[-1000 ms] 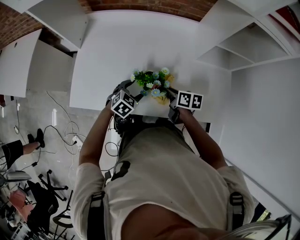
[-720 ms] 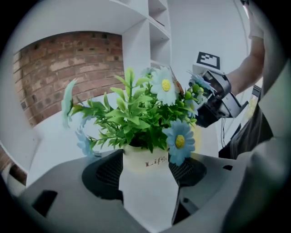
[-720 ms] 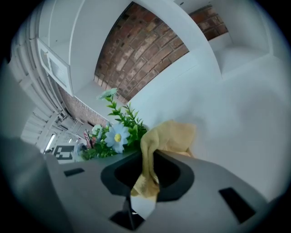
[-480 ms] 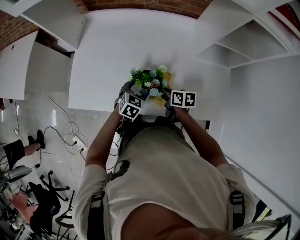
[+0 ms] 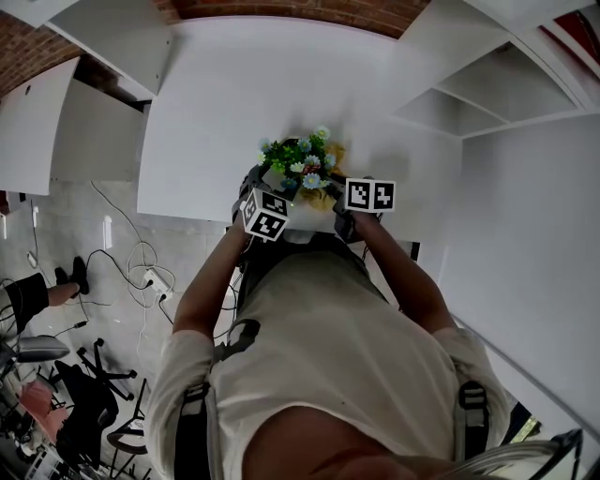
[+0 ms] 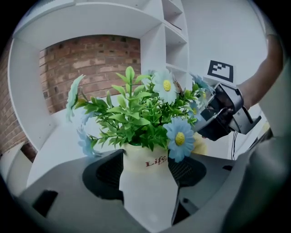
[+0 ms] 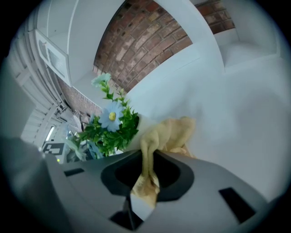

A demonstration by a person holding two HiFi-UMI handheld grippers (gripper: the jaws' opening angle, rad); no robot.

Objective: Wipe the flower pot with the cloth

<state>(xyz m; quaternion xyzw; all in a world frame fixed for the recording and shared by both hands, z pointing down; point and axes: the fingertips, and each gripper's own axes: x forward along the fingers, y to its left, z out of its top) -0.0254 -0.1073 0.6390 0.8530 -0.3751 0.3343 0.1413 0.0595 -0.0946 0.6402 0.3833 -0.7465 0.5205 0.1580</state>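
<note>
A cream flower pot (image 6: 144, 160) with red lettering, holding green leaves and pale blue daisies (image 5: 300, 161), stands near the front edge of the white table (image 5: 234, 103). My left gripper (image 6: 145, 169) is shut on the pot, one jaw against each of its sides. My right gripper (image 7: 144, 176) is shut on a yellow cloth (image 7: 167, 135), whose bunched end lies against the pot's right side. In the head view the left gripper (image 5: 261, 189) is left of the plant and the right gripper (image 5: 337, 208) is right of it, with the cloth (image 5: 323, 198) between them. The left gripper view shows the right gripper (image 6: 222, 119) beside the flowers.
White shelving (image 5: 487, 89) rises at the table's right, with a brick wall (image 5: 281, 7) behind. Left of the table is grey floor with cables (image 5: 141, 262), a chair (image 5: 89, 394) and another person's leg (image 5: 37, 295). The table's front edge (image 5: 187, 217) lies just below the pot.
The left gripper has shifted right, closer against the pot, and rolled a little. The right gripper with the cloth has edged slightly left and up. The plant has barely moved.
</note>
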